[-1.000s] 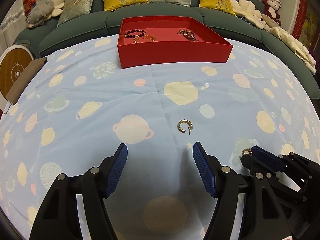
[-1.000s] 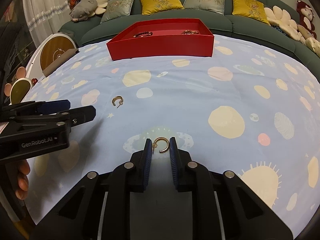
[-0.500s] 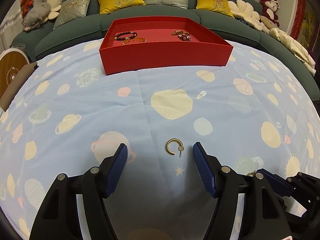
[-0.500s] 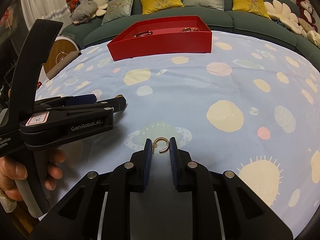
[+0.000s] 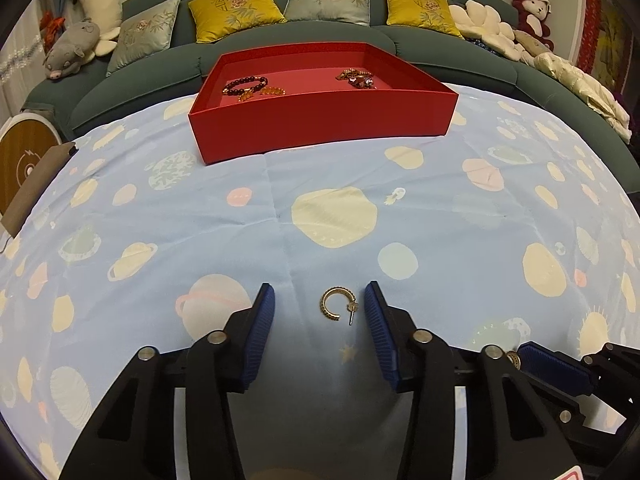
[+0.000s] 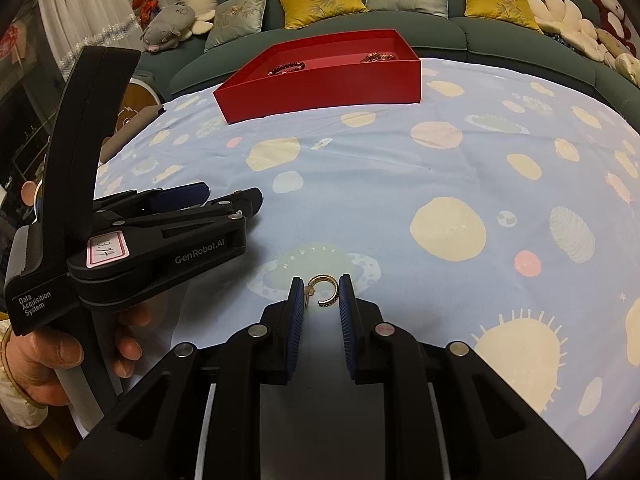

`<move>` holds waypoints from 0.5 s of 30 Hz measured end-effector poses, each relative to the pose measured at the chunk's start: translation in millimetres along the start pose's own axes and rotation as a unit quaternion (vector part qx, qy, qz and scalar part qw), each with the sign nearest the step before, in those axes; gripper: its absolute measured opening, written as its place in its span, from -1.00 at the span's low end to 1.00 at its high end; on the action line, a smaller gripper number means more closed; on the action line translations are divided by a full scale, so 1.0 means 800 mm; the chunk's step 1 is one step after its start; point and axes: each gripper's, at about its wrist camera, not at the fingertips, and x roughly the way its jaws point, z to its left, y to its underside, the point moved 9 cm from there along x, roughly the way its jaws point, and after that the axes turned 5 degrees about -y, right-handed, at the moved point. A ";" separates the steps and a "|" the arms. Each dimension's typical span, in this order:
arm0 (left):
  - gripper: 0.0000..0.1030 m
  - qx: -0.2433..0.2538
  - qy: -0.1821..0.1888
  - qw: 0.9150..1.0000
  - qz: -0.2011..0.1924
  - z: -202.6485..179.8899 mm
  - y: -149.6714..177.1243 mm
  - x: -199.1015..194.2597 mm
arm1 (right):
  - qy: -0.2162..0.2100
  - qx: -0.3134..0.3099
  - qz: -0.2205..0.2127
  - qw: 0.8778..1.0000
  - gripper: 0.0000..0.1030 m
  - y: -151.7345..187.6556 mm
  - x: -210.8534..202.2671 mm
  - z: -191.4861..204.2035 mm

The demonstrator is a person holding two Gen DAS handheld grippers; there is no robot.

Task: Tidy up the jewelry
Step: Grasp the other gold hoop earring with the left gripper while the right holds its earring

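A gold hoop earring (image 5: 338,304) lies on the blue planet-print cloth between the tips of my open left gripper (image 5: 319,300), touching neither pad. My right gripper (image 6: 320,294) is shut on a second gold hoop earring (image 6: 323,290) and holds it at the cloth; it also shows in the left wrist view (image 5: 556,364) at the lower right. The left gripper shows in the right wrist view (image 6: 224,200) at the left. A red tray (image 5: 320,128) at the far side holds a dark bead bracelet (image 5: 244,84), an amber bracelet (image 5: 262,92) and a jewelry cluster (image 5: 356,78).
A green sofa (image 5: 304,36) with cushions and plush toys runs behind the table. A round wooden disc (image 5: 20,160) and a brown board (image 5: 36,184) sit at the left edge.
My left gripper moved forward and its jaws narrowed around the first earring, which now sits between the tips. My right gripper stayed shut on its earring.
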 end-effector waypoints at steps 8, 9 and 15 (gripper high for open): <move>-0.69 -0.005 0.017 1.000 0.005 0.001 -0.001 -0.003 | 0.002 0.002 -0.001 1.000 -0.66 0.000 -0.001 0.000; -0.69 -0.007 0.019 1.000 0.005 0.002 -0.001 -0.003 | 0.002 0.003 -0.001 1.000 -0.66 0.000 -0.001 -0.001; -0.70 -0.017 0.024 1.000 -0.002 0.011 -0.006 -0.015 | 0.002 0.002 -0.002 1.000 -0.66 -0.001 -0.002 0.001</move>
